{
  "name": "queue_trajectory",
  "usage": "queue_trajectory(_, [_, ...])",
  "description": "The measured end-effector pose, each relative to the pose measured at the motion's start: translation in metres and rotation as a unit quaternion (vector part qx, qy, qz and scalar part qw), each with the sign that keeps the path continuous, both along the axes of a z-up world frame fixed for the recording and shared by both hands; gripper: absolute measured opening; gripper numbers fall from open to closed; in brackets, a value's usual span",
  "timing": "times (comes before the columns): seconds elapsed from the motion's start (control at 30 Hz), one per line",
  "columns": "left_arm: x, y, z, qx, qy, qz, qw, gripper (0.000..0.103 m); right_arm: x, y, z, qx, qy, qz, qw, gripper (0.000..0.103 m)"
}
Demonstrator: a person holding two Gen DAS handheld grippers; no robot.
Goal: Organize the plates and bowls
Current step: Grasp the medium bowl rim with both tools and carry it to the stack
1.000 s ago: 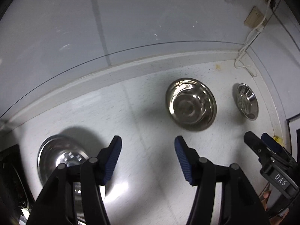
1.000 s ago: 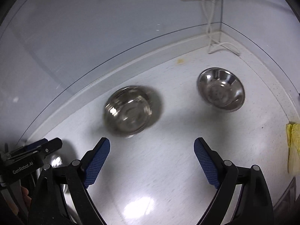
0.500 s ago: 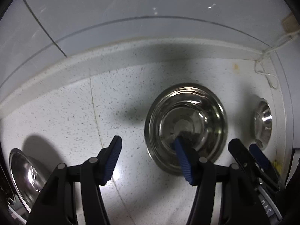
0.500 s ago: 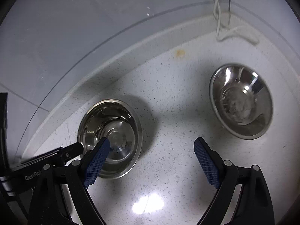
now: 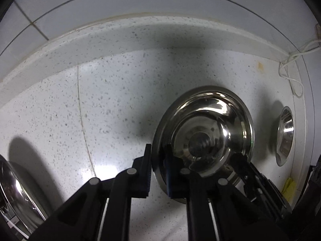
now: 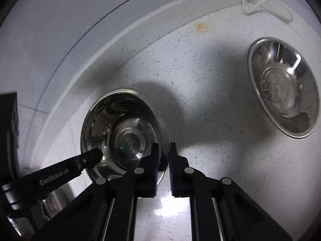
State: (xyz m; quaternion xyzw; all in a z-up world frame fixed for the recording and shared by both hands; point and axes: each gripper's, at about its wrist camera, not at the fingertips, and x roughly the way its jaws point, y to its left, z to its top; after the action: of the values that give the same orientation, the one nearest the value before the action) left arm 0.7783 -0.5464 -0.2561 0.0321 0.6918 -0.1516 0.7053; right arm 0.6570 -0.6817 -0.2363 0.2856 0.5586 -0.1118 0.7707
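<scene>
A steel bowl [image 5: 202,132] stands on the speckled white counter [image 5: 112,104]. My left gripper [image 5: 158,170] is shut on its near-left rim, one finger outside and one inside. My right gripper [image 6: 163,168] is shut on the near-right rim of the same bowl [image 6: 120,132]. The left gripper's fingers [image 6: 88,158] show at the bowl's left rim in the right wrist view, and the right gripper's fingers [image 5: 250,172] at its right rim in the left wrist view. A smaller steel bowl [image 6: 284,88] sits to the right, and also shows in the left wrist view [image 5: 284,136].
A third steel dish [image 5: 18,192] lies at the far left. A raised backsplash ledge [image 5: 120,32] and tiled wall run behind the counter. A white cable [image 6: 260,2] hangs in the back right corner. A yellow cloth [image 5: 289,186] lies at the right edge.
Both grippers have moved down onto the middle bowl and shut on its rim, left on the left side, right on the right side. They were open before.
</scene>
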Motion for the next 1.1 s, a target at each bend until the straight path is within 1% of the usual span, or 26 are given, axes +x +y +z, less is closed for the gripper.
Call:
queue_trajectory(0.13, [-0.012, 0.009, 0.012, -0.009, -0.008, -0.008, 0.9999, 0.011, -0.011, 0.008, 0.009, -0.008, -0.002, 0.006, 1.0, 0.009])
queue_trajectory(0.3, [-0.029, 0.037, 0.046, -0.011, -0.037, -0.015, 0.9991, 0.012, -0.03, 0.033, 0.046, -0.034, -0.02, 0.023, 0.999, 0.009])
queue_trajectory(0.43, [-0.036, 0.089, 0.08, -0.014, -0.064, 0.008, 0.9978, 0.012, -0.034, 0.071, 0.079, -0.047, -0.043, 0.052, 0.997, 0.01])
queue_trajectory(0.53, [-0.036, 0.133, 0.099, -0.006, -0.083, 0.037, 0.9959, 0.012, -0.03, 0.118, 0.095, -0.062, -0.053, 0.087, 0.993, 0.011])
queue_trajectory(0.57, [-0.036, 0.15, 0.103, -0.003, -0.088, 0.049, 0.9949, 0.012, -0.027, 0.13, 0.097, -0.065, -0.056, 0.096, 0.992, 0.011])
queue_trajectory(0.63, [-0.038, 0.184, 0.113, 0.001, -0.095, 0.069, 0.9931, 0.012, -0.025, 0.16, 0.105, -0.066, -0.064, 0.12, 0.989, 0.012])
queue_trajectory(0.7, [-0.043, 0.215, 0.116, 0.006, -0.098, 0.087, 0.9913, 0.012, -0.023, 0.189, 0.11, -0.06, -0.071, 0.141, 0.986, 0.012])
queue_trajectory(0.77, [-0.048, 0.237, 0.115, 0.011, -0.098, 0.103, 0.9898, 0.012, -0.022, 0.218, 0.112, -0.058, -0.074, 0.164, 0.982, 0.012])
queue_trajectory(0.83, [-0.054, 0.267, 0.113, 0.017, -0.095, 0.118, 0.9884, 0.012, -0.023, 0.24, 0.111, -0.054, -0.073, 0.182, 0.979, 0.012])
queue_trajectory(0.9, [-0.06, 0.293, 0.106, 0.021, -0.087, 0.133, 0.987, 0.012, -0.026, 0.266, 0.106, -0.05, -0.067, 0.2, 0.976, 0.012])
queue_trajectory(1.03, [-0.066, 0.324, 0.084, 0.028, -0.069, 0.152, 0.9856, 0.013, -0.027, 0.298, 0.089, -0.05, -0.047, 0.226, 0.972, 0.012])
queue_trajectory(1.1, [-0.071, 0.33, 0.071, 0.032, -0.059, 0.159, 0.985, 0.012, -0.027, 0.306, 0.079, -0.045, -0.035, 0.231, 0.971, 0.012])
